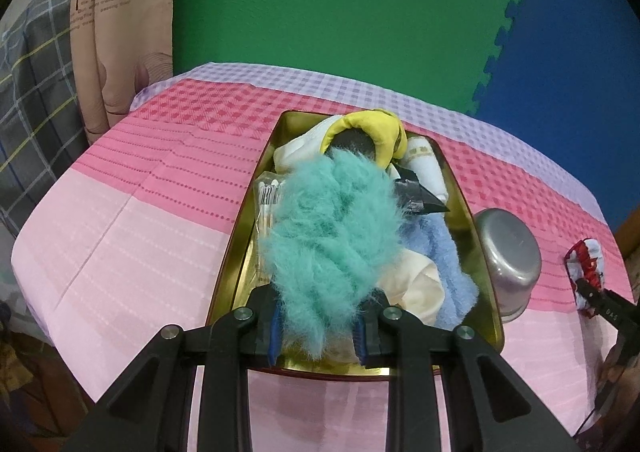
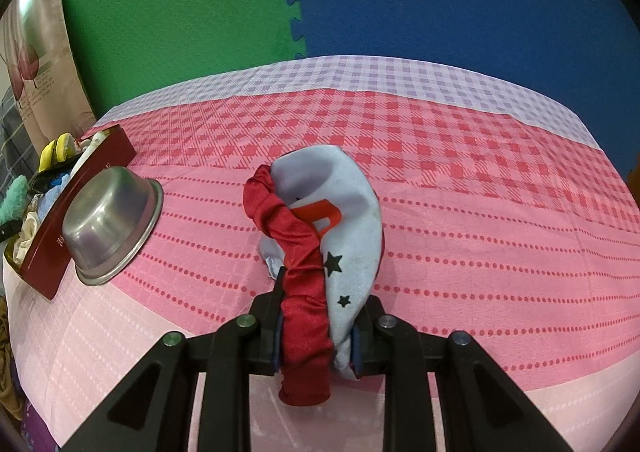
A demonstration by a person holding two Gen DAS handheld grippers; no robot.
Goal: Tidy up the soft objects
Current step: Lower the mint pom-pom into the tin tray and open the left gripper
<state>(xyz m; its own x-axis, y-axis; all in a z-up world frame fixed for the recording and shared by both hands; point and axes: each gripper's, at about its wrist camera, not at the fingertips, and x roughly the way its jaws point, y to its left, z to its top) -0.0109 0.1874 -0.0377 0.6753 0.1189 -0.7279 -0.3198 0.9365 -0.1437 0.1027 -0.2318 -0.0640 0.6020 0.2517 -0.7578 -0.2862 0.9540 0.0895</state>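
Note:
A fluffy teal plush (image 1: 332, 236) hangs over the gold-lined tin box (image 1: 232, 256), and my left gripper (image 1: 318, 336) is shut on its near end. In the box lie a light-blue fuzzy cloth (image 1: 448, 264), a cream cloth (image 1: 420, 284), a yellow-trimmed soft piece (image 1: 372, 124), a white rolled sock (image 1: 428, 168) and a packet of cotton swabs (image 1: 268, 196). My right gripper (image 2: 316, 336) is shut on a red and pale-blue fabric item with stars (image 2: 324, 228), which rests on the tablecloth; the same gripper (image 1: 592, 292) and item (image 1: 586, 268) show at the right edge of the left wrist view.
An upturned steel bowl (image 2: 112, 224) leans against the red outer wall of the tin (image 2: 60, 236); the bowl (image 1: 508, 252) is just right of the box. A pink and red checked cloth (image 2: 440, 156) covers the table. Green and blue foam mats stand behind, a curtain at the left.

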